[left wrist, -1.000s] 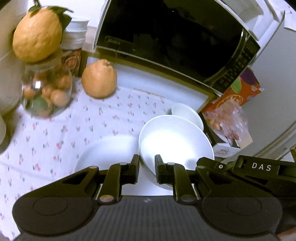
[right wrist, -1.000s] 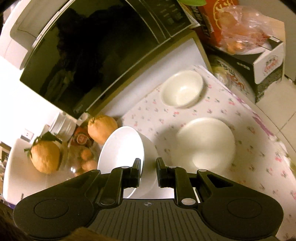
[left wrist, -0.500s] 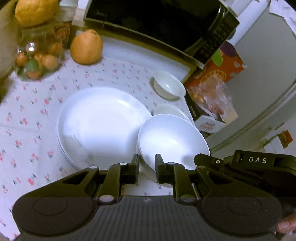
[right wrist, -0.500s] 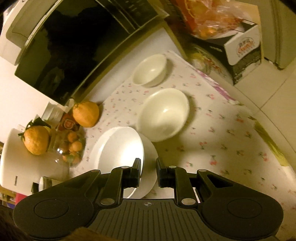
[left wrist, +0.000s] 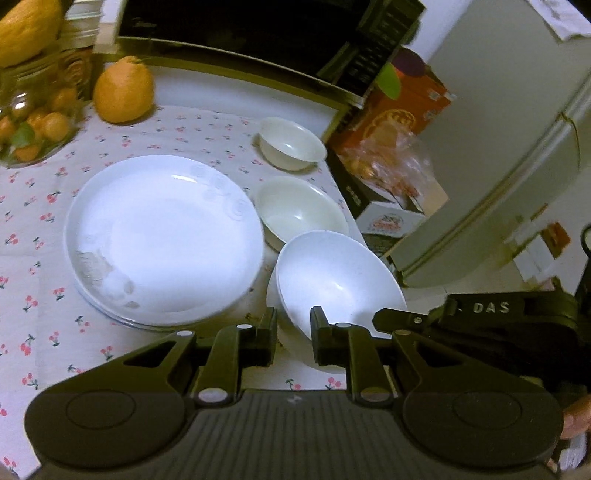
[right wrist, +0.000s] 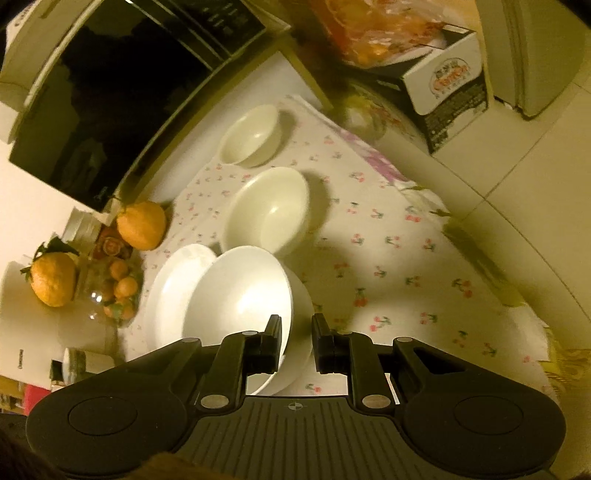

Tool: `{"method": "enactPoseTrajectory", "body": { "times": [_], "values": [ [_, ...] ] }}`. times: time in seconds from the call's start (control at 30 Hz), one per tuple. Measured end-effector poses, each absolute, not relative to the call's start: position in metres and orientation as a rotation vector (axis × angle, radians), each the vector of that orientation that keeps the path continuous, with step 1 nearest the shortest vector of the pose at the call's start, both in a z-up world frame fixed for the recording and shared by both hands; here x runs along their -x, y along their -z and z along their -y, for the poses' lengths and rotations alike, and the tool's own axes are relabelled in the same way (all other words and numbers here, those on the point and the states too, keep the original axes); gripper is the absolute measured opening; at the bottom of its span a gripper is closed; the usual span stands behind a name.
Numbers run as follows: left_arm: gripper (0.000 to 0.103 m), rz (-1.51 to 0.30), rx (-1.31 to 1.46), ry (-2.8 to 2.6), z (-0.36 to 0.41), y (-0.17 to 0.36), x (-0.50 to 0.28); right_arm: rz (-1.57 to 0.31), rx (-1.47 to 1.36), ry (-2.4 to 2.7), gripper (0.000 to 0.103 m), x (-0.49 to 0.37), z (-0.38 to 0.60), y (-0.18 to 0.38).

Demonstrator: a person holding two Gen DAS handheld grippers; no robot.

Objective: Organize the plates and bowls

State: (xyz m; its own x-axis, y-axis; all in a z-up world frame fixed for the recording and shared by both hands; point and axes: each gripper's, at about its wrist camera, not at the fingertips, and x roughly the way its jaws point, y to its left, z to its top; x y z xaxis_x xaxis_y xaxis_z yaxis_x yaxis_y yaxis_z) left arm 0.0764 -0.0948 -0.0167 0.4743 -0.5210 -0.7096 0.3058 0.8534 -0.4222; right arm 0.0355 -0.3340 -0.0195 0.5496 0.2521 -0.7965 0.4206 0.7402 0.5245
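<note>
Both grippers pinch the rim of one large white bowl [left wrist: 336, 280], held tilted above the cherry-print tablecloth. My left gripper [left wrist: 293, 332] is shut on its near rim. My right gripper [right wrist: 296, 339] is shut on the same bowl [right wrist: 236, 295] from the other side; its arm shows at the right in the left wrist view [left wrist: 491, 314]. A stack of white plates [left wrist: 162, 236] lies to the left of the bowl. A medium cream bowl [left wrist: 299, 212] and a small cream bowl [left wrist: 291, 146] stand behind it.
A black microwave [left wrist: 258, 33] stands along the back. A large orange fruit [left wrist: 123, 94] and a glass jar of small oranges [left wrist: 33, 125] stand at the back left. A carton with bagged fruit [left wrist: 391, 184] stands past the table's right edge, by a fridge [left wrist: 517, 110].
The held bowl has been carried back and to the right, away from the plate stack. The plates, medium bowl and small bowl now show uncovered.
</note>
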Motion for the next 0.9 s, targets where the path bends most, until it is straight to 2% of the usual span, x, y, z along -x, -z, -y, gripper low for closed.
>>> {"method": "enactPoseTrajectory", "body": {
  "times": [0.73,0.9],
  "values": [
    [0.017,-1.058,0.189,0.523,0.117,0.046,-0.080,-1.090,-0.747,0.141,0.020,-0.041,0.350,0.046],
    [0.020,-1.067,0.196,0.532,0.117,0.046,-0.083,-1.092,-0.754,0.134,0.020,-0.041,0.352,0.046]
  ]
}}
